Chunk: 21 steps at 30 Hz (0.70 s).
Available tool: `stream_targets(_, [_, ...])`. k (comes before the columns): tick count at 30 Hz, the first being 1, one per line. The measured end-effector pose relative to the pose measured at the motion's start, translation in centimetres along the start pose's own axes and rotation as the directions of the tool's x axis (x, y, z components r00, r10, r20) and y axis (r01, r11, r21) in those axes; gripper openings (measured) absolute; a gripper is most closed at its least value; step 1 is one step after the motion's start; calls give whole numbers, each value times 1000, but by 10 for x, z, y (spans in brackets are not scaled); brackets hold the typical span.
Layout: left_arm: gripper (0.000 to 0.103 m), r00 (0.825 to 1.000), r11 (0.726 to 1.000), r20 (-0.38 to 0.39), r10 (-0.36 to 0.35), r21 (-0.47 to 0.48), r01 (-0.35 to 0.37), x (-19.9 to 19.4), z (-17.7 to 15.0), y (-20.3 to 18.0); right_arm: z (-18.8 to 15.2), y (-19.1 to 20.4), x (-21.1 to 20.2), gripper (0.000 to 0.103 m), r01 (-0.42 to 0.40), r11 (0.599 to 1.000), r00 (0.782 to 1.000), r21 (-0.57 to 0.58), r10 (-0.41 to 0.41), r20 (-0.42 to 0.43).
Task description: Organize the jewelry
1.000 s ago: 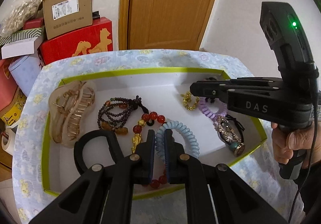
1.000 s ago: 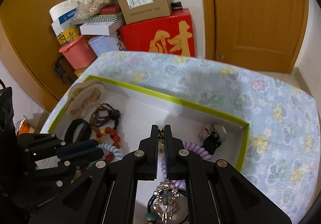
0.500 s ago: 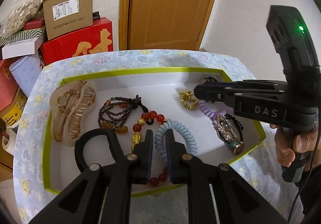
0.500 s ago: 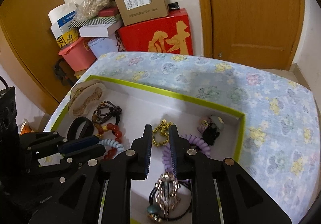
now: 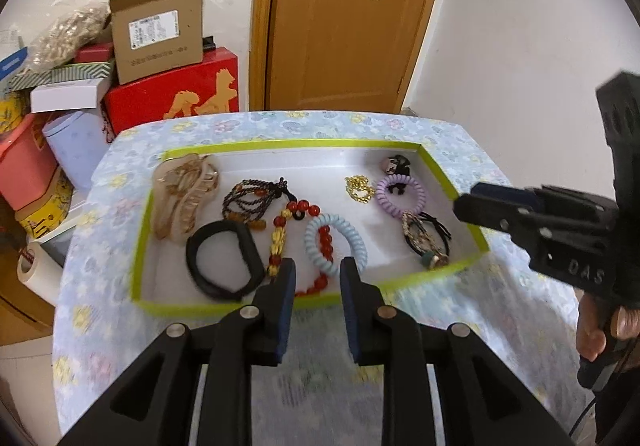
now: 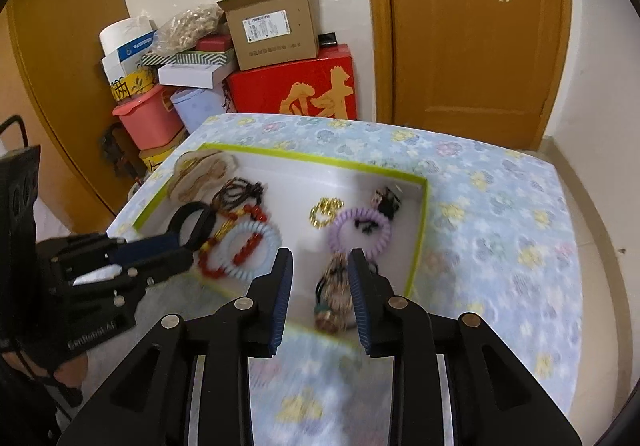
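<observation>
A white tray with a green rim (image 5: pixel 138 246) (image 6: pixel 416 246) sits on a flowered cloth and holds jewelry: a beige hair claw (image 5: pixel 182 198), a dark bead bracelet (image 5: pixel 248 198), a black band (image 5: pixel 222 262), a red and gold bead string (image 5: pixel 280 234), a light blue coil tie (image 5: pixel 334 242) (image 6: pixel 244 242), a gold chain (image 5: pixel 358 186) (image 6: pixel 326 210), a purple coil tie (image 5: pixel 400 194) (image 6: pixel 358 230) and an ornate black tie (image 5: pixel 426 242) (image 6: pixel 336 298). My left gripper (image 5: pixel 316 270) is open and empty at the tray's near rim. My right gripper (image 6: pixel 320 260) is open and empty above the ornate tie.
Stacked boxes, a red gift box (image 5: pixel 172 94) and a pink bin (image 6: pixel 148 122) stand behind the table at the left. A wooden door (image 5: pixel 344 18) is behind. The flowered cloth (image 6: pixel 500 226) extends right of the tray.
Both grippers have opened from nearly shut and pulled back toward the tray's near edge. The gold chain lies free in the tray.
</observation>
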<state>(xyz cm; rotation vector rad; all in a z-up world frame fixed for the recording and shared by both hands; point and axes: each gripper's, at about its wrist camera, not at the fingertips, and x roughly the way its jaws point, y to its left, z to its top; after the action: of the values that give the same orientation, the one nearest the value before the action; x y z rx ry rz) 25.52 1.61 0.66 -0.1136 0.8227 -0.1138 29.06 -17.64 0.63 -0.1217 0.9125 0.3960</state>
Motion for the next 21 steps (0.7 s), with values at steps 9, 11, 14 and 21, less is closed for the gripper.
stream_targets(9, [24,998,999,45,43,-2,-43,-55,-31,-15,-40,27,-58,39,25,1000,998,-5,-25,56])
stream_targets(11, [24,997,999,49,52,-4,-52,-64,-39,-19,-52,33,-69,39,29,1000,998,-2,-29,61])
stream_targets(14, [24,995,997,59,76,-2,-76,-79,-53,-25,-66,42,-82,39,39,999,997,-4,-38,67])
stream_targets(21, [24,992,994,63,109,-19,-108,-106,-84,-31,-102,56,-105,40,83,997,995,-7,-83,64])
